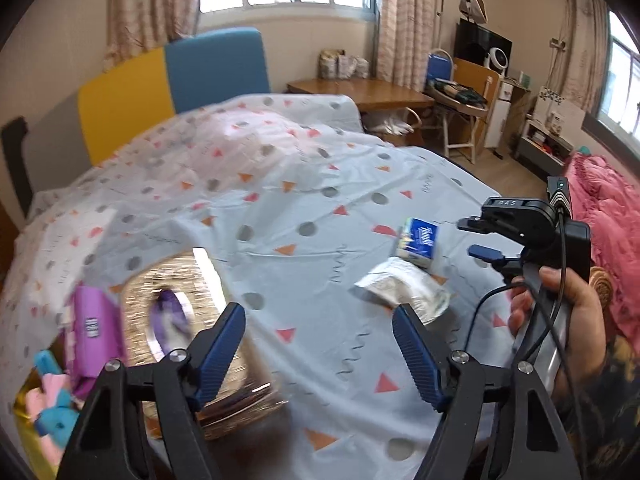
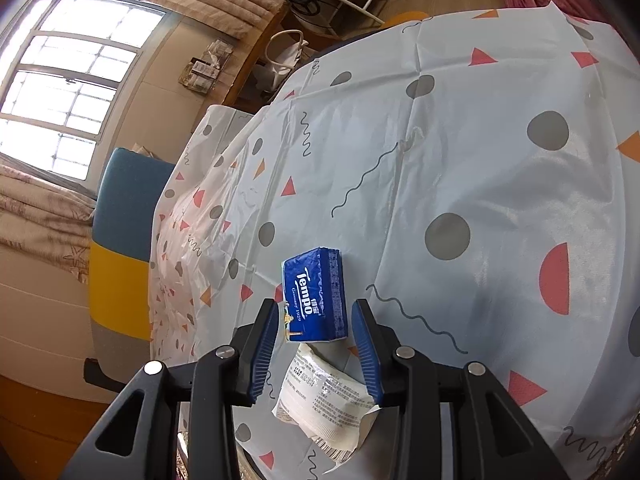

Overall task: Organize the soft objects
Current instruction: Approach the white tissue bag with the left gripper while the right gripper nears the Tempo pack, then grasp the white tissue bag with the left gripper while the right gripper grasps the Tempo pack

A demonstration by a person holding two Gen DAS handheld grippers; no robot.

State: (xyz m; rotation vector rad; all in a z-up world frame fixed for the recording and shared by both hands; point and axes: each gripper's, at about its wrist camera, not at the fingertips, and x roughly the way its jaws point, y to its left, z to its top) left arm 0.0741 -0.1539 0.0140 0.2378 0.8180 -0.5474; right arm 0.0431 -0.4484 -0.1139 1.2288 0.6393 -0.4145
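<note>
A blue Tempo tissue pack (image 1: pixel 418 240) (image 2: pixel 316 296) lies on the patterned tablecloth (image 1: pixel 312 200), with a white crinkled packet (image 1: pixel 404 290) (image 2: pixel 324 396) just in front of it. My right gripper (image 2: pixel 314 306) (image 1: pixel 466 237) hovers over them, open; the pack sits beyond its fingertips and the pads touch nothing. My left gripper (image 1: pixel 318 312) is wide open and empty over bare cloth. At its left stands a shiny gold box (image 1: pixel 208 268), blurred, with a purple-and-white thing (image 1: pixel 172 316) in it.
A purple pack (image 1: pixel 94 324) and pink and blue plush toys (image 1: pixel 52 400) sit at the lower left by the box. A blue and yellow chair back (image 1: pixel 176 80) stands behind the table. A wooden desk (image 1: pixel 360 92) and pink bedding (image 1: pixel 600 208) lie beyond.
</note>
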